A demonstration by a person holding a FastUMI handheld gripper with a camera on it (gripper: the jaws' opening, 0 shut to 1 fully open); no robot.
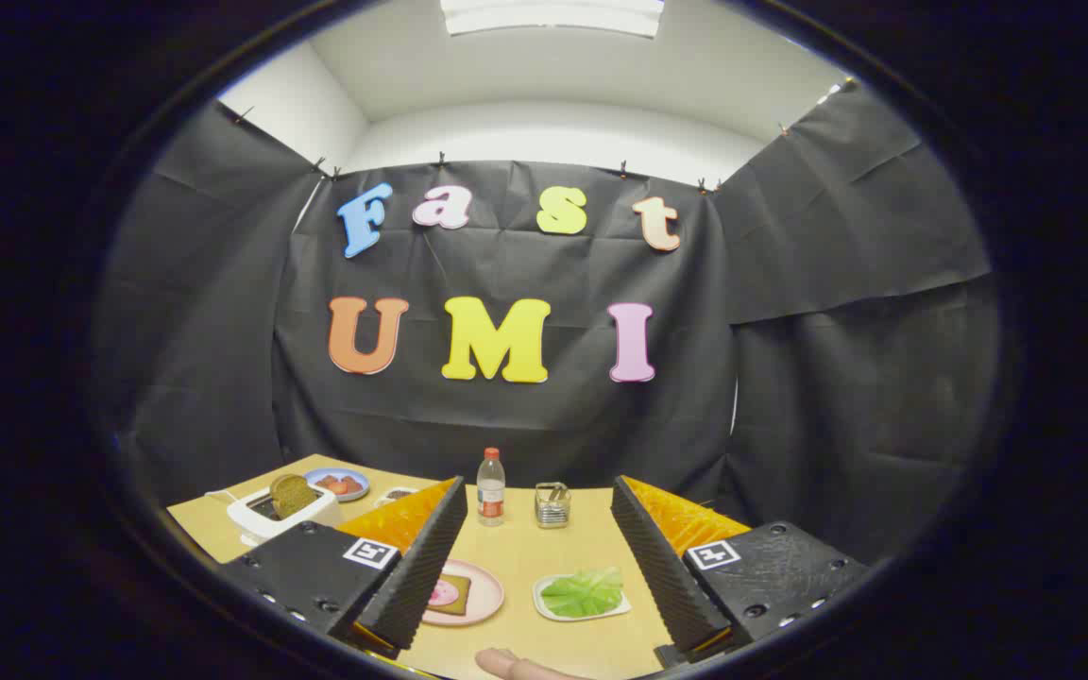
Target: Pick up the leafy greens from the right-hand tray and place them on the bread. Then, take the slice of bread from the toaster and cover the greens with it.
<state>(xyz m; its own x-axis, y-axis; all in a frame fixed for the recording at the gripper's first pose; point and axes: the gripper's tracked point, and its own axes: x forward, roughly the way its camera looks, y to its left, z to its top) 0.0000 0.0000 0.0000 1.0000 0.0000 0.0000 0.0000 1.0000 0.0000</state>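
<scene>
My gripper [544, 529] is held high above the table, open, with nothing between its fingers. Below and between the fingers lies a white tray [544, 603] holding the leafy greens [584, 592], nearer the right finger. Beside the left finger sits a pink plate [489, 593] with a slice of bread [454, 596] topped by a round pink slice. Beyond the left finger stands a white toaster [265, 515] with a brown slice of bread [292, 494] sticking up out of its slot.
A clear bottle with a red cap [490, 487] and a small metal holder [552, 504] stand at the far table edge. A blue plate with reddish food [338, 484] lies behind the toaster. A person's fingertip [511, 665] shows at the near edge.
</scene>
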